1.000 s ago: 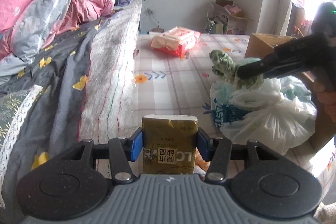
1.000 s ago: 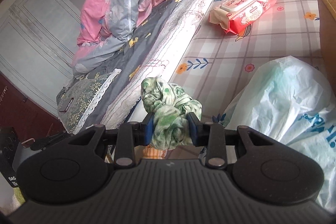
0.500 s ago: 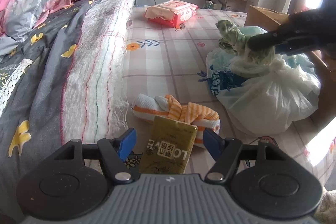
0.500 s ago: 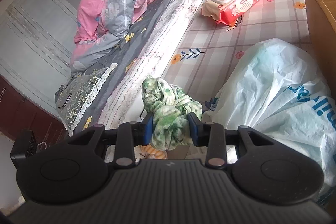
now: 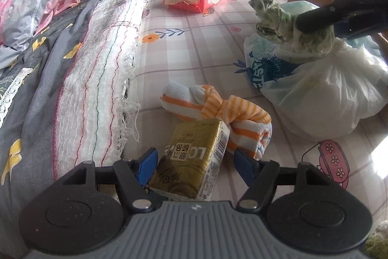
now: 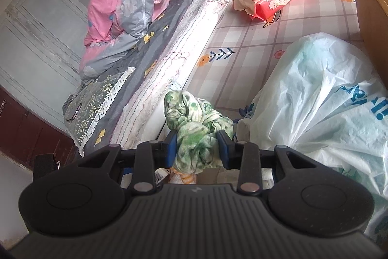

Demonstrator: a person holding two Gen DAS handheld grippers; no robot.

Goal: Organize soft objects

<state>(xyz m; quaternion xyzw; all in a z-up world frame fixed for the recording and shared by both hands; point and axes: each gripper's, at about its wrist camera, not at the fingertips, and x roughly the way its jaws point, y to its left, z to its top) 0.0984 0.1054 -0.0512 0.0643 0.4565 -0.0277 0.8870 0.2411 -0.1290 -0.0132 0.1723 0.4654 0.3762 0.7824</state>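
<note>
A glossy gold tissue pack (image 5: 194, 159) (boxy, crinkled) lies loose between the left gripper's (image 5: 196, 165) parted jaws; the right gripper (image 6: 197, 146) pinches a knotted green cloth (image 6: 196, 130).

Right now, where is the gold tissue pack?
In the left wrist view, the gold tissue pack lies tilted on the checked sheet between the open left gripper fingers, just in front of the orange striped towel.
</note>
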